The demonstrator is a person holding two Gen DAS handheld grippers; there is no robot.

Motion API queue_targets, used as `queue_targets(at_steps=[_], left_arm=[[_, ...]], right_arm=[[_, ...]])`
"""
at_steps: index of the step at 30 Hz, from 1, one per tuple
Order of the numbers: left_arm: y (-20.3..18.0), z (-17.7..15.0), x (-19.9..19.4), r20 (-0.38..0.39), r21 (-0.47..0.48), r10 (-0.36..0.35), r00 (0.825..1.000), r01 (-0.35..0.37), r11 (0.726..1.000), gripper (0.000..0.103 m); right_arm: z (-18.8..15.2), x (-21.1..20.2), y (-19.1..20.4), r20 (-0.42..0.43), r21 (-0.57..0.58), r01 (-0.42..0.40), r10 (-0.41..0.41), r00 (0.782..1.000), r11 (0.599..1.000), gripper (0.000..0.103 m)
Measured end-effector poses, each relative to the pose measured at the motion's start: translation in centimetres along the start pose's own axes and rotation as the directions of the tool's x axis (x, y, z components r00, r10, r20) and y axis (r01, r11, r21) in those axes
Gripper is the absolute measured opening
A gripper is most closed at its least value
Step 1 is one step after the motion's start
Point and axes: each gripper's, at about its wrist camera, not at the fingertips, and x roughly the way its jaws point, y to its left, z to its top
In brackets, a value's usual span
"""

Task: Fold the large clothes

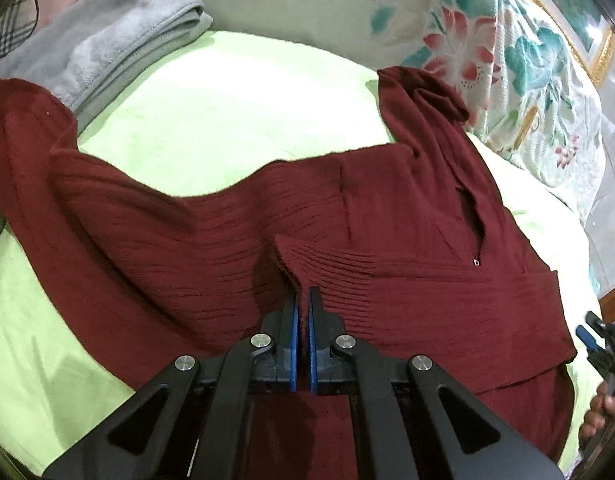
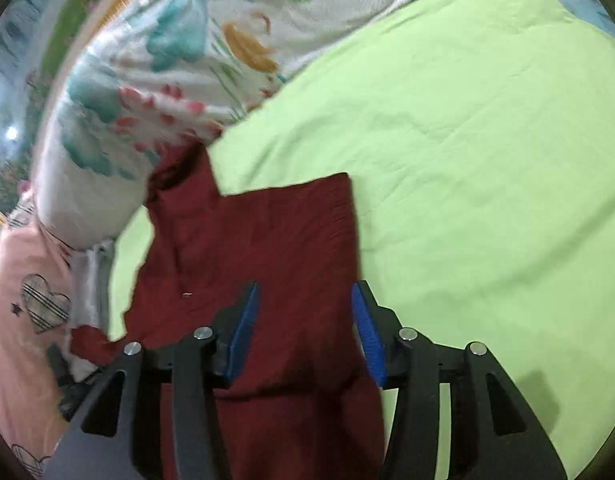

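One dark red ribbed knit sweater (image 1: 211,220), spread across a lime-green bed sheet (image 1: 235,100); sleeve (image 1: 423,108) reaching away ahead and to the right of the left jaws, a small metal eyelet at a slit opening just right of them.

Left gripper (image 1: 303,300): jaws pressed together, pinching a raised fold of the sweater's ribbed edge between the blue pads.

Right gripper (image 2: 305,304): jaws spread wide, sweater cloth lying between and beneath them; whether the pads touch the cloth is unclear, the view being blurred.

One folded grey fleece blanket (image 1: 107,44), far ahead-left of the left jaws, its near edge beside the sweater.

One floral quilt (image 1: 487,40), white with teal and red flowers, ahead-right of the left jaws and bordering the sleeve.

One pink cloth with a plaid heart (image 2: 43,304), left of the right jaws.
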Motion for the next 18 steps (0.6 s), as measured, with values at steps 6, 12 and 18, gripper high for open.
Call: queue_targets(at_steps=[6, 12, 18], left_arm=[[-0.2, -0.3, 0.2, -0.006, 0.001, 0.02, 1.0, -0.02, 1.0, 0.002], [0.3, -0.3, 0.2, -0.009, -0.028, 0.003, 1.0, -0.003, 1.0, 0.002], [-1.0, -1.2, 0.8, -0.047, 0.04, 0.024, 0.999, -0.022, 0.999, 0.003]], right_arm=[[1.6, 5.4, -0.8, -0.126, -0.062, 0.028, -0.035, 0.991, 0.998, 0.037], [2.6, 4.3, -0.5, -0.12, -0.111, 0.025, -0.038, 0.992, 0.994, 0.009], [1.8, 4.2, 0.0, -0.097, -0.16, 0.185, -0.202, 0.975, 0.97, 0.019]])
